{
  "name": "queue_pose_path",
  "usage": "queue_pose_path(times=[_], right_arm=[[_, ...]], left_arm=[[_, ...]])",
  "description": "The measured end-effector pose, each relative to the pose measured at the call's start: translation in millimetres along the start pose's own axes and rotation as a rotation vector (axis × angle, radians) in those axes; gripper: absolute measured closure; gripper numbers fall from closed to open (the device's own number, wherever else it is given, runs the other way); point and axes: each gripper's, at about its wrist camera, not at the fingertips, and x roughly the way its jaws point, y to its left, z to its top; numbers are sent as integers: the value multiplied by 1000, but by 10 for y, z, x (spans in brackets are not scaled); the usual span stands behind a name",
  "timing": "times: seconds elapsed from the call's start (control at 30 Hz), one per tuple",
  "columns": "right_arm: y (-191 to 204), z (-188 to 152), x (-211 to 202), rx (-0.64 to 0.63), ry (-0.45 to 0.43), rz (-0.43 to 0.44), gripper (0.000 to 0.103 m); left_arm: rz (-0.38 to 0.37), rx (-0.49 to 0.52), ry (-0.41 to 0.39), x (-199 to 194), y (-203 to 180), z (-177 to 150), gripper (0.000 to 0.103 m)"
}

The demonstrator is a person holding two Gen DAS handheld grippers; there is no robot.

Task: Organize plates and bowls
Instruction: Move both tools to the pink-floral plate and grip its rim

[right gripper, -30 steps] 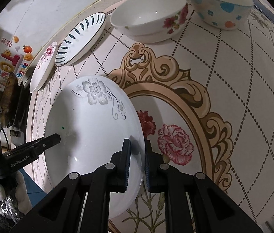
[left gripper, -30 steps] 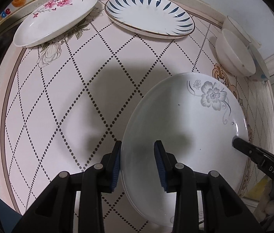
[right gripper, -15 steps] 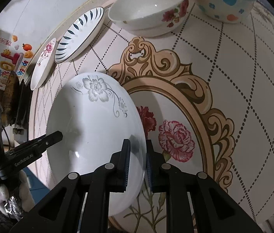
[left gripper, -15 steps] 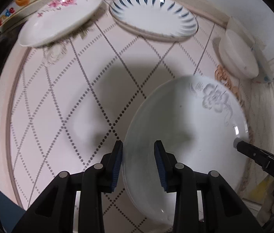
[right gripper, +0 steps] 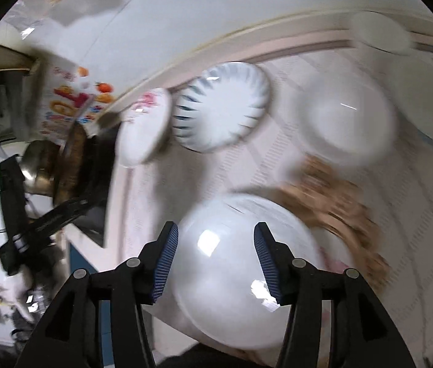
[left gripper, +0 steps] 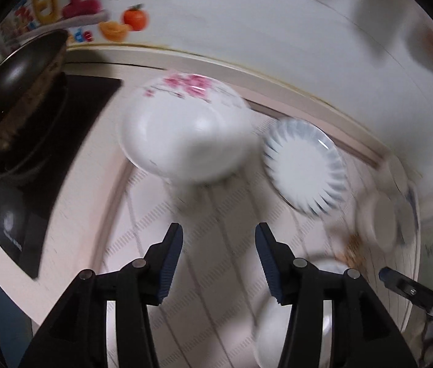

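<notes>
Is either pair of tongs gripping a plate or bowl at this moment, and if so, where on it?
Nothing is held. The left tongs and right tongs both stand wide open; the large white plate lies on the table beneath the right tongs.

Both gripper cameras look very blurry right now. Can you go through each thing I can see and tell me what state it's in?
Left gripper: open, empty, over the table.
Right gripper: open, holding nothing.
Grey-flower plate: flat on the table, ungripped.
Pink-flower plate: flat on the table, near the stove.
Blue-striped plate: flat, beside the pink-flower plate.
White bowl: upright, looks empty.
Frying pan: on the stove; contents unclear.
</notes>
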Motion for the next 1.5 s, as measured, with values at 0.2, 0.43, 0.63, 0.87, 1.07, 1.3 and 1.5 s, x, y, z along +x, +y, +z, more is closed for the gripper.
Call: queue_pose_path(times=[0.2, 0.43, 0.63, 0.87, 1.07, 1.3, 1.5], right_arm=[[670, 742, 684, -14, 4, 66, 48], [996, 1718, 1584, -9, 30, 21, 48], [1092, 2258, 2273, -47, 72, -53, 56], [1048, 2414, 2753, -80, 155, -87, 84], [1065, 2386, 2863, -116, 154, -77, 90], [1046, 2337, 2810, -141, 164, -87, 90], [1054, 2295, 2617, -159, 142, -85, 90]], left_arm=[[22, -76, 29, 363, 617, 542, 56], [40, -124, 98, 869, 1030, 847, 56], [35, -109, 152, 1219, 1070, 923, 56], [43, -111, 154, 1397, 1111, 974, 71], [35, -114, 135, 1384, 1154, 969, 74], [31, -105, 105, 1243, 1046, 897, 75], [23, -72, 76, 1007, 983, 837, 75]])
